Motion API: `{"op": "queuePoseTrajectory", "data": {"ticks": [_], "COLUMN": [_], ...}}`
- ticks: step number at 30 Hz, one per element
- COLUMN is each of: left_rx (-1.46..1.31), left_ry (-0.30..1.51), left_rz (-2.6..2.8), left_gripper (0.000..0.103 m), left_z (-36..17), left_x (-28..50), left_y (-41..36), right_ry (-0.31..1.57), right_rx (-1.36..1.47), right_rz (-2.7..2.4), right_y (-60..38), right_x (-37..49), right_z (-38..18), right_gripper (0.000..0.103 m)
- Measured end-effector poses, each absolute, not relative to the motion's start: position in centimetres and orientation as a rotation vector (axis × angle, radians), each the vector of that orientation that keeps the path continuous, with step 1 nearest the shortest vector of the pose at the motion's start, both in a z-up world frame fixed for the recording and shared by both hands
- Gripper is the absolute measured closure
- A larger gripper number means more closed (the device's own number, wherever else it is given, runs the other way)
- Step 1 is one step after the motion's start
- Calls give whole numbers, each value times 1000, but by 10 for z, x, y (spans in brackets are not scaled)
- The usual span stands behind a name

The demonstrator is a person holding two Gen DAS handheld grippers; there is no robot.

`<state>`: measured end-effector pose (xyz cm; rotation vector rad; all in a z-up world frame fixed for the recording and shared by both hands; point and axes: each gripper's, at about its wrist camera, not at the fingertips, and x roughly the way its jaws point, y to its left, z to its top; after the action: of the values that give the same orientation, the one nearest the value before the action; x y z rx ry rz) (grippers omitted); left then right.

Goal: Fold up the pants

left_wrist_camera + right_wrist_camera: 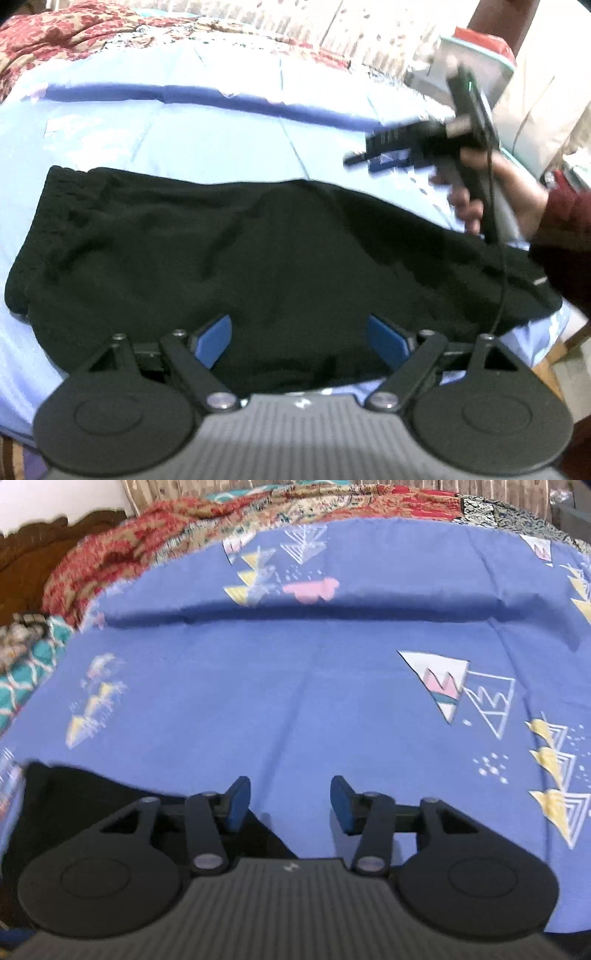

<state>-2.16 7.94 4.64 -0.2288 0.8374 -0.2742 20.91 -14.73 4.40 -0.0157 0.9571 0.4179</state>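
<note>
The pants [258, 251] are being left lying flat across the bed [295, 686], seemingly folded lengthwise; the left tongs [301, 341] are being held wide open over them, empty, while the right tongs [291, 805], part open and empty, are being held beside their edge, likely for a fresh grip

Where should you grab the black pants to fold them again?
Probably at the end on the right side of the left wrist view, where the black pants lie flat in a long band across the blue sheet and taper to a thin edge. Come from that side, near the right hand-held gripper, and slide one finger under the edge. Neither open gripper holds any cloth now.
</note>
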Motion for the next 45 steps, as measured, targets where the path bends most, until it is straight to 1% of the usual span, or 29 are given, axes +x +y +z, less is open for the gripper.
{"op": "queuePoseTrajectory", "data": {"ticks": [4, 6, 7, 8, 9, 10, 11, 12, 14, 16, 18, 20, 21, 25, 28, 32, 37, 38, 40, 43, 45], "left_rx": [-215, -191, -178, -163, -152, -144, -140, -136, -121, -101, -87, -92, -101, -137, -162, -195, -212, -202, -188, -182, -201], "left_ry": [911, 959, 963, 960, 957, 956, 957, 960, 962, 966, 966, 962, 960, 922, 868, 843, 954, 976, 968, 942, 918], "left_rz": [-222, -202, -199, -198, -197, -197, -196, -195, -194, -190, -191, -195, -197, -213, -224, -199, -96, -79, -76, -91, -123], "left_gripper": [20, 21, 21, 21, 21, 21, 21, 21, 21, 21, 21, 21, 21, 20, 20, 20, 21, 22, 22, 20, 20], "left_z": [34, 25, 23, 22, 22, 22, 21, 20, 19, 18, 19, 21, 22, 35, 50, 58, 38, 33, 32, 39, 47], "left_x": [-8, -3, -3, -3, -4, -4, -5, -5, -6, -6, -8, -8, -8, -16, -24, -24, -11, -10, -14, -18, -20], "left_y": [73, 69, 67, 65, 62, 62, 62, 61, 58, 54, 52, 53, 55, 66, 73, 82, 95, 96, 95, 89, 87], "right_ry": [1057, 1082, 1069, 1034, 984, 916, 875, 860, 889, 911, 863, 828, 799, 747, 770, 855, 957, 948, 918, 879, 865], "right_rx": [75, 79, 47, -21, -78, -132, -148, -133, -122, -209, -275, -236, -201, -90, -2, 83, 87, 124, 182, 214, 226], "right_rz": [461, 518, 527, 513, 490, 453, 415, 381, 350, 349, 341, 338, 328, 329, 381, 450, 306, 290, 265, 275, 301], "right_y": [-137, -126, -118, -109, -103, -98, -98, -99, -97, -83, -79, -86, -97, -122, -134, -137, -149, -157, -172, -187, -193], "right_x": [211, 203, 199, 194, 190, 188, 190, 195, 205, 205, 197, 194, 191, 178, 164, 149, 141, 139, 132, 116, 103], "right_z": [19, 16, 18, 19, 22, 27, 30, 31, 24, 11, 16, 28, 35, 62, 68, 56, 26, 27, 36, 49, 56], "right_gripper": [52, 53, 63, 81, 82, 85, 88, 88, 88, 87, 78, 56, 53, 52, 52, 52, 52, 52, 52, 52, 52]}}
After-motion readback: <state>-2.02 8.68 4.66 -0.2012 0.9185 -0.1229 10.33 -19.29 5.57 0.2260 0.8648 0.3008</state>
